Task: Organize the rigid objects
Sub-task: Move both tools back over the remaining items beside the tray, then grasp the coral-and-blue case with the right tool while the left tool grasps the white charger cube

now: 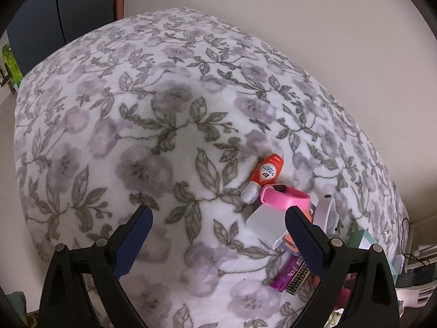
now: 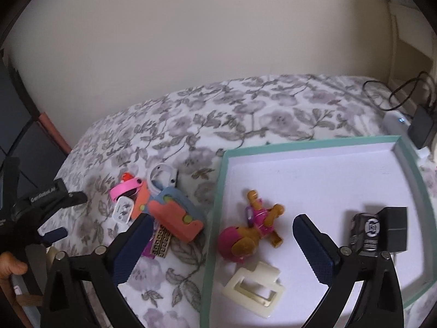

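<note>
A teal-rimmed white tray [image 2: 222, 191] lies on the floral blanket [image 1: 153, 125]. In it are a brown and pink toy figure [image 2: 254, 227], a cream hair clip [image 2: 254, 287] and black adapters [image 2: 379, 231]. Left of the tray is a pile: pink band [image 2: 126, 188], white charger [image 2: 123, 210], orange and blue toy [image 2: 176, 218], white ring [image 2: 162, 175], purple item [image 1: 286, 273]. My right gripper [image 2: 221, 227] is open and empty above the tray's left edge. My left gripper [image 1: 218, 216] is open and empty, left of the pile, near an orange tube [image 1: 266, 173].
A beige wall stands behind the bed. A black plug and cables [image 2: 420, 125] sit at the far right corner. Dark furniture [image 1: 41, 13] stands beyond the bed's left end. Clutter [image 1: 418, 270] lies past the bed's right side.
</note>
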Tool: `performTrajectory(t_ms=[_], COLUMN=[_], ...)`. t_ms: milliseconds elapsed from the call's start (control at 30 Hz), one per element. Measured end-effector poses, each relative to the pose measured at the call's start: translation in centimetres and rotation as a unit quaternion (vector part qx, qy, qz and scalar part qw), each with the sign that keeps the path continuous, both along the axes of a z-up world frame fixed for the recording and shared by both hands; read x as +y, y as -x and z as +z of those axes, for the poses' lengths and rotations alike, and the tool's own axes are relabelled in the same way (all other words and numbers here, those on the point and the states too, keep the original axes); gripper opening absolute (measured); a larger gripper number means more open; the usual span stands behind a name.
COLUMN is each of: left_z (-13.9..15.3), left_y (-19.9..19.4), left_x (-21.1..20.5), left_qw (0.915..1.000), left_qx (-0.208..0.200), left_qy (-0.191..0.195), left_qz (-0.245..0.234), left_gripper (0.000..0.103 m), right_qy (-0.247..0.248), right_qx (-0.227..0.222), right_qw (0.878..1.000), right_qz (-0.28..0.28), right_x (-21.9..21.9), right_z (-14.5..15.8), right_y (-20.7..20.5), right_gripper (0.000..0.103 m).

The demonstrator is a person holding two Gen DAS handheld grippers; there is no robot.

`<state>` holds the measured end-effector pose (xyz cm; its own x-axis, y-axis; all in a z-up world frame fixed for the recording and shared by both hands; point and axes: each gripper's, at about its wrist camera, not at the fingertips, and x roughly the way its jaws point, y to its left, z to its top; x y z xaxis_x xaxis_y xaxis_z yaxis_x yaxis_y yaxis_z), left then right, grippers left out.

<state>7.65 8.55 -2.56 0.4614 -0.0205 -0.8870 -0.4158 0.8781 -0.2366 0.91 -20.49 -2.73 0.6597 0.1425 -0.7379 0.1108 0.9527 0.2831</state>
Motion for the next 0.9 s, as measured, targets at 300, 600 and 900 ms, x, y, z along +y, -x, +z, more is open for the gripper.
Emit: performTrajectory(t_ms=[300, 600, 900], left_z=[-1.2, -2.0, -2.8], left_y=[-1.2, -2.9, -4.7], left_x=[-0.3, -0.6, -2.2], left_qw=[0.9993, 0.9970, 0.9922], left_qx=[0.007, 0.017, 0.019], left_qy=[0.029, 0.055, 0.075], left_qz=[-0.023, -0.052, -0.098], left_gripper=[0.098, 0.098, 0.098], right_qy=[-0.043, -0.047, -0.052], right_qx=[0.011, 0.023, 0.021], right_qw=[0.998, 0.995, 0.992], right_qz=[0.055, 0.080, 0.109], right_x=[1.8, 3.3, 4.0], right_z=[-0.9, -1.5, -2.3], right_y=[-1.6, -4.0, -6.2], right_gripper=[0.103, 0.103, 0.098])
